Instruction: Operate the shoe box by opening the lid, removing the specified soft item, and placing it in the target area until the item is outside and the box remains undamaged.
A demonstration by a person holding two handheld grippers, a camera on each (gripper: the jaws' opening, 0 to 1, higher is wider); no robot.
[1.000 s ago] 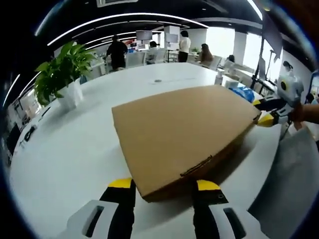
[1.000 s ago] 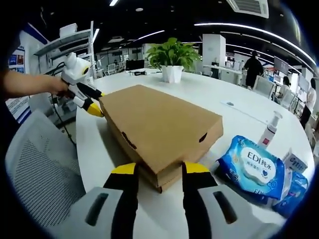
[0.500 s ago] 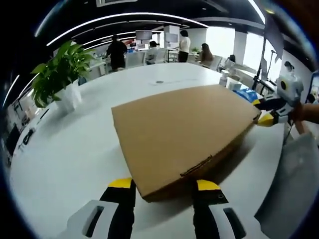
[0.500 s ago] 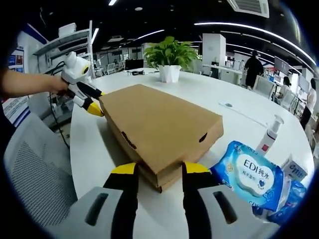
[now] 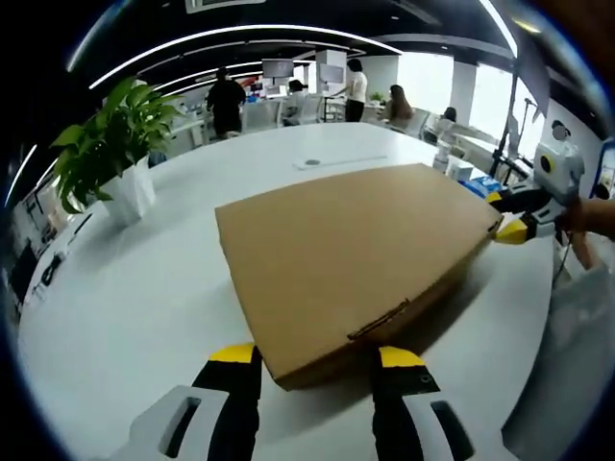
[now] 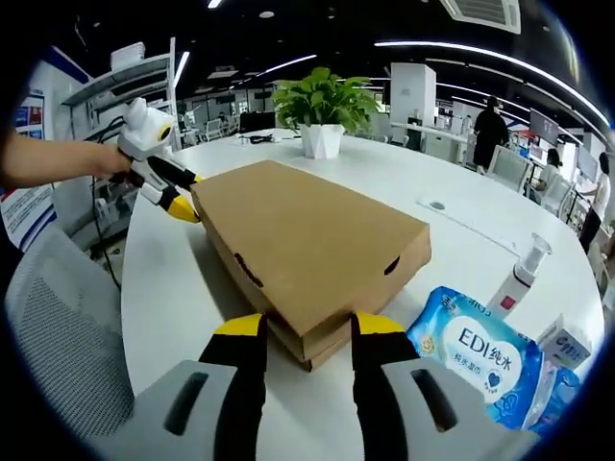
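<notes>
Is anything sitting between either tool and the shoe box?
Nothing visible. The left tool straddles one corner of the closed shoe box, and the right tool straddles the opposite corner. The wipes pack lies beside the box.

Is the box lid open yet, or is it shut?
Shut. The lid lies flat on the box with no gap along its edges; both grippers straddle opposite corners.

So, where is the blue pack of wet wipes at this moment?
In the right gripper view, the wipes pack lies on the white table, lower right, beside the closed shoe box and below the spray bottle.
</notes>
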